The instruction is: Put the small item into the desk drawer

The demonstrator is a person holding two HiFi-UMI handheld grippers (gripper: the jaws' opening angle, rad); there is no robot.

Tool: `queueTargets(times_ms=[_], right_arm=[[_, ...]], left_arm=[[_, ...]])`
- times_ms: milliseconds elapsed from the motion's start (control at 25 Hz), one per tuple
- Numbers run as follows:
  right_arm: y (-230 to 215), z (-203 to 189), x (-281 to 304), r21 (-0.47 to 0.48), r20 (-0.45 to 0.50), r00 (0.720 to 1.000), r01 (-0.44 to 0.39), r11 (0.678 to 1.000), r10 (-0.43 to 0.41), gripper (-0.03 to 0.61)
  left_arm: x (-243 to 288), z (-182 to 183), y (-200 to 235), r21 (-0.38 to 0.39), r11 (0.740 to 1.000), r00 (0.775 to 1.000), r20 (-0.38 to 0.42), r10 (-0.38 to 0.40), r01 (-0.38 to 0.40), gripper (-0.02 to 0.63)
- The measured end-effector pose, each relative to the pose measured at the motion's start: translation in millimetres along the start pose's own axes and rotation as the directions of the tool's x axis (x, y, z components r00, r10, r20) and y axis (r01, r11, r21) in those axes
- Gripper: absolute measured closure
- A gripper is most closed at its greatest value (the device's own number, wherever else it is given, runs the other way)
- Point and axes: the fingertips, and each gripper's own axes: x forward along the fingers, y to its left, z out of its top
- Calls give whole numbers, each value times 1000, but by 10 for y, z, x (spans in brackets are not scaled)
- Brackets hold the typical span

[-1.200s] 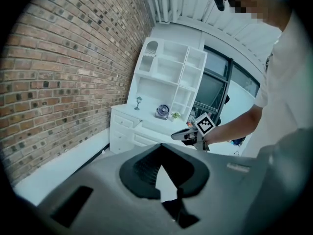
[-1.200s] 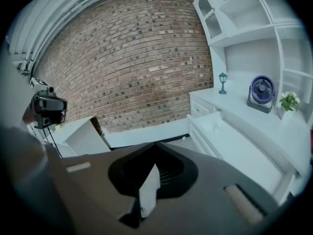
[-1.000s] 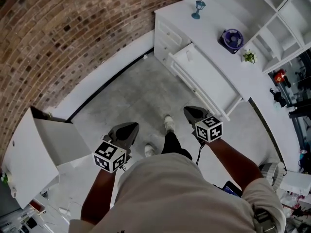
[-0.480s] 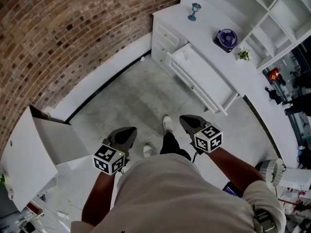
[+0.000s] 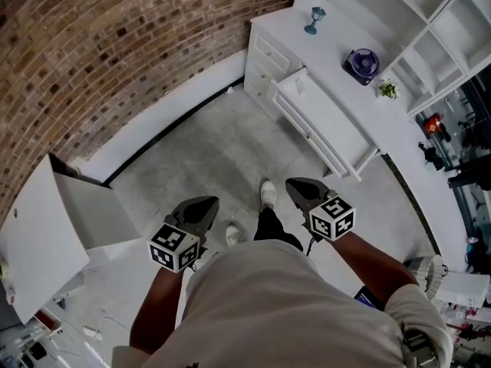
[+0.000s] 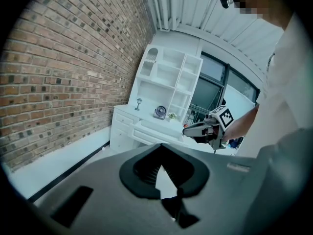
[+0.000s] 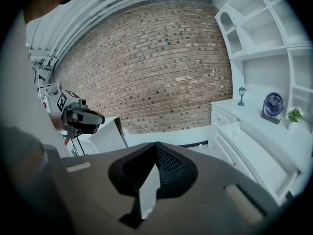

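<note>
Desk drawer: white, seemingly pulled open

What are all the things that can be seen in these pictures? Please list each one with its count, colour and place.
brick wall: 1, red-brown, far side of the room
floor: 1, grey, below the person
desk: 1, white, upper right, beside the brick wall
drawer: 1, white, pulled out of the desk front
little lamp: 1, blue, on the desk top near the wall
fan: 1, purple, on the desk top
plant: 1, green, on the desk beside the fan
shelves: 1 unit, white, above the desk
cabinet: 1, white, lower left
shoes: 2, white, on the floor
left gripper: 1, dark grey, jaws together, empty
right gripper: 1, dark grey, jaws together, empty
</note>
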Motion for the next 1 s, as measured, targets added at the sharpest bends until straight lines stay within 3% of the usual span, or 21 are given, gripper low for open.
queueTargets(times_ms=[1000], right_arm=[[204,165,124,-72,-13,997,-77,994,76,566]], left_arm=[[-125,-105,108,-50,998,999,20,43,-42,607]])
